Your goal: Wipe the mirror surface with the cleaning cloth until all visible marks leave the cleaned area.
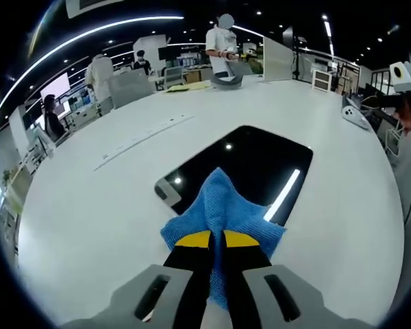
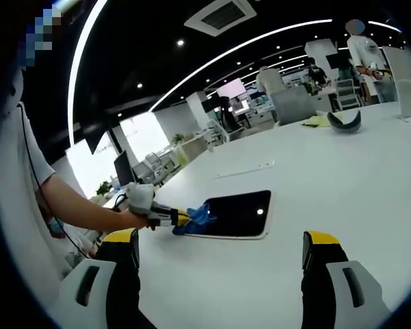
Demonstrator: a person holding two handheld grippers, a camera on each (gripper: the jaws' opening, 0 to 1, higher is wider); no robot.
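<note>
A dark rectangular mirror with a white frame lies flat on the white table and reflects ceiling lights. My left gripper is shut on a blue cleaning cloth, which rests on the mirror's near edge. In the right gripper view the same mirror lies further off, and the left gripper holds the blue cloth at its left end, in a person's gloved hand. My right gripper stands open above the table, short of the mirror, with nothing between its jaws.
A long white strip lies on the table beyond the mirror. A grey curved object sits at the table's far side. Several people stand or sit among desks and chairs behind the table. The person's arm reaches in from the left.
</note>
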